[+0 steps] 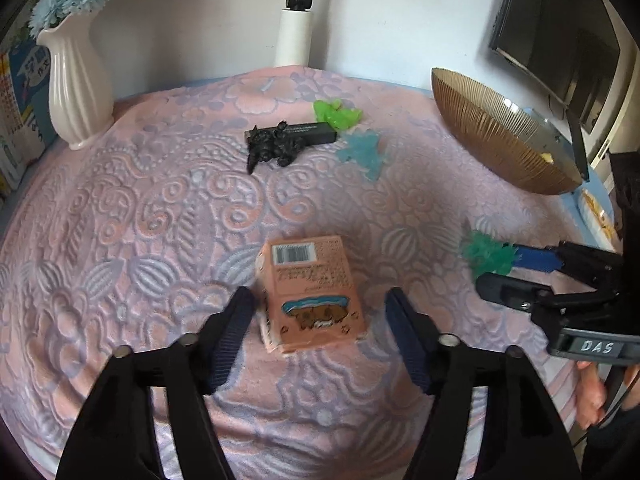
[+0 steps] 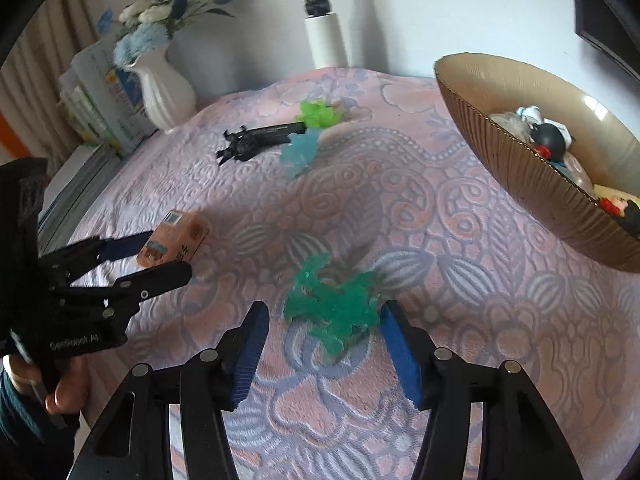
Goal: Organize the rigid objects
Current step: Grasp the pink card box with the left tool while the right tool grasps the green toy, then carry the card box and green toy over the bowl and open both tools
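Note:
A small pink box (image 1: pixel 312 292) with a barcode lies on the pink patterned cloth, between the fingers of my open left gripper (image 1: pixel 320 308); it also shows in the right wrist view (image 2: pixel 174 238). A dark green spiky toy (image 2: pixel 332 304) lies between the fingers of my open right gripper (image 2: pixel 324 320), close to the right finger; it also shows in the left wrist view (image 1: pixel 488 254). Farther back lie a black toy with a black bar (image 1: pixel 286 142), a light green toy (image 1: pixel 336 114) and a light blue toy (image 1: pixel 362 152).
A gold ribbed bowl (image 2: pixel 516 168) at the right holds several small items. A white vase (image 1: pixel 78 88) with blue flowers stands at the back left beside stacked books. A white pole (image 1: pixel 296 20) rises at the back. A dark screen (image 1: pixel 560 44) hangs at the right.

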Available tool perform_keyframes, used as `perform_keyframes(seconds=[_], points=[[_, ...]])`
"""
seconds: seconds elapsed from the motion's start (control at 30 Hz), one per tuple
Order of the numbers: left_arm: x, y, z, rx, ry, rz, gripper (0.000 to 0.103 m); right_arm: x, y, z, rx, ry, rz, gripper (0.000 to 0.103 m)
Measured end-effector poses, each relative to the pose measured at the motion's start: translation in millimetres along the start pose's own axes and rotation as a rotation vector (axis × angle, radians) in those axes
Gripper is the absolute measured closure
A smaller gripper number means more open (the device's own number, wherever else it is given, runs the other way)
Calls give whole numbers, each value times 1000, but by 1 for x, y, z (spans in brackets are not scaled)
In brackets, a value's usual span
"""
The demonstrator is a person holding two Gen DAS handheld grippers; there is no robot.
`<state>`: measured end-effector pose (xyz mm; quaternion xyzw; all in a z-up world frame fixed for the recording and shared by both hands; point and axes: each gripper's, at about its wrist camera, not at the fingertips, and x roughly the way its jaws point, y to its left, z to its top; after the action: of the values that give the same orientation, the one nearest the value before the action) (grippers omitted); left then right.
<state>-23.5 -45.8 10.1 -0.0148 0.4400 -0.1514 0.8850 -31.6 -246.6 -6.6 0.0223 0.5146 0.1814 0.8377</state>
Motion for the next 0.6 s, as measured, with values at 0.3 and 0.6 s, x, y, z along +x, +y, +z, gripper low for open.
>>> perform_keyframes(seconds=[0.3,0.6], points=[[-14,-11,11,22,-76,-15,66,-7,17,1,-14,-40,-126,56],[-55,-50,82,67,-238,-52,66,-112,-47,31,147,-261,-173,56]])
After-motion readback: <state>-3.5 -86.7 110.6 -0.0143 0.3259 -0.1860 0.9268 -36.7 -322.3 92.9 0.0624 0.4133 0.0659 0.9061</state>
